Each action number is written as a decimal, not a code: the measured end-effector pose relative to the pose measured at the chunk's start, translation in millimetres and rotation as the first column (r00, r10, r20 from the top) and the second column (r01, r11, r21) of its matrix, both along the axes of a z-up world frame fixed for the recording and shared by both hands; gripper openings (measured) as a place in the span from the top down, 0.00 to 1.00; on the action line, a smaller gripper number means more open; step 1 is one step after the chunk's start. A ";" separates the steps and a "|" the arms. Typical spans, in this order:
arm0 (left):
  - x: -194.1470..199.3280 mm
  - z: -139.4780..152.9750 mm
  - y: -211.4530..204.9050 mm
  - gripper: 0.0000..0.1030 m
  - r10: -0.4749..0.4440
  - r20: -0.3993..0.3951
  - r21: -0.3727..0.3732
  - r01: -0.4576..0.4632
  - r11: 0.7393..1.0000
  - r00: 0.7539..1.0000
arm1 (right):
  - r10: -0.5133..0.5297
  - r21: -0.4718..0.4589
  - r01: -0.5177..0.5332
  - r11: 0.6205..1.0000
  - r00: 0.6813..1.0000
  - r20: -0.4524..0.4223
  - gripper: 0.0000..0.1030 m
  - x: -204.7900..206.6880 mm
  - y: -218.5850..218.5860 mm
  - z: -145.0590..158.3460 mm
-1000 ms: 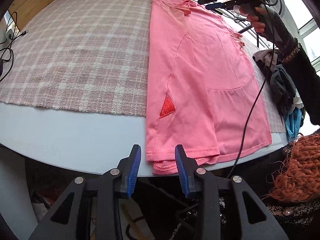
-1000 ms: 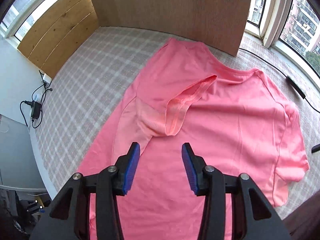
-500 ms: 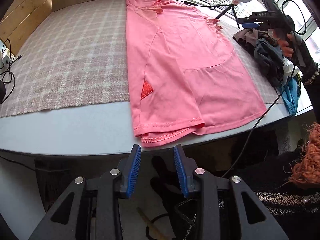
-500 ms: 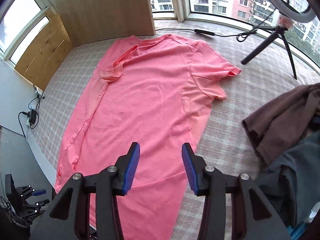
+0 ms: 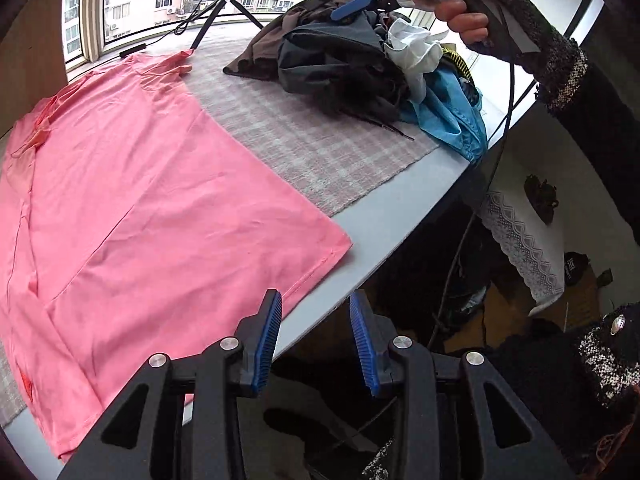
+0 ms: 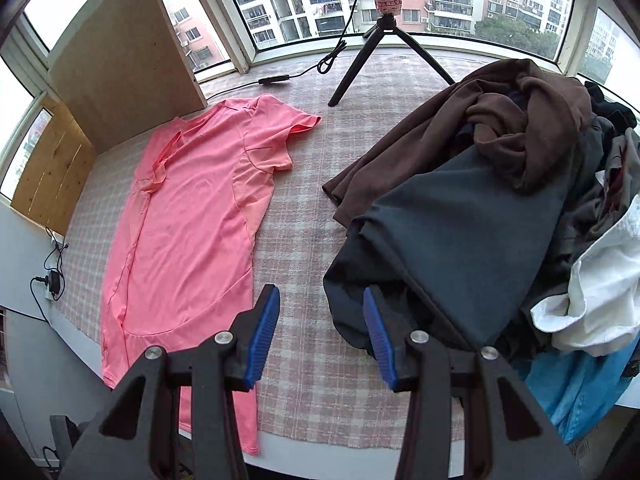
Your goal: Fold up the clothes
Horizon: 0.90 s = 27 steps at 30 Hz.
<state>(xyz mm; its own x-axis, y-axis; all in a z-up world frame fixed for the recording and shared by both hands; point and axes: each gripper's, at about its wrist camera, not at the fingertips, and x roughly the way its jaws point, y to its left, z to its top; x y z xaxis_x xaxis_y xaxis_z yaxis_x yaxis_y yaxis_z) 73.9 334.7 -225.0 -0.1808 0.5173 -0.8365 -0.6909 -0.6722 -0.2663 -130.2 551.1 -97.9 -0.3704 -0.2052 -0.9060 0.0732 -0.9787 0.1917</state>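
A pink T-shirt (image 5: 140, 208) lies flat on the checked cloth, its left side and sleeve folded inward (image 6: 188, 232). My left gripper (image 5: 315, 306) hovers over the table's front edge, just right of the shirt's lower right hem corner. Its jaws are opening, with nothing between them. My right gripper (image 6: 320, 304) is open and empty above the cloth, between the shirt and the near edge of a dark grey garment (image 6: 440, 248). That garment belongs to a pile of clothes (image 5: 352, 64). In the left wrist view a hand holds the right gripper (image 5: 360, 8) above the pile.
The pile (image 6: 520, 152) holds brown, grey, white and blue garments at the right. A ring light tripod (image 6: 384, 40) and its cable stand at the back by the window. A wooden board (image 6: 120, 68) leans at the back left. The grey table edge (image 5: 400, 232) runs along the front.
Both grippers have swung right. The left went along the front edge from the shirt's left hem to its right corner. The right went from over the shirt to the pile's edge.
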 end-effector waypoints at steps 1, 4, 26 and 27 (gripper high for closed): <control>-2.1 -3.0 14.2 0.65 -0.014 -0.005 -0.018 0.014 1.000 1.000 | 0.019 0.006 -0.019 1.000 1.000 -0.005 0.58 -5.9 -1.0 -1.1; -12.1 -11.7 48.8 0.65 -0.025 0.005 -0.058 0.025 0.998 1.000 | 0.081 0.032 -0.081 0.996 0.996 -0.028 0.58 -30.9 -6.8 -5.0; -48.8 -48.2 79.4 0.65 0.285 0.071 -0.263 -0.257 0.930 0.956 | 0.155 -0.047 -0.152 0.987 0.984 0.087 0.58 -263.7 -60.4 -130.0; -48.4 -48.2 78.7 0.65 0.291 0.071 -0.262 -0.264 0.928 0.954 | 0.137 -0.060 -0.132 0.989 0.987 0.087 0.56 -269.3 -55.9 -130.4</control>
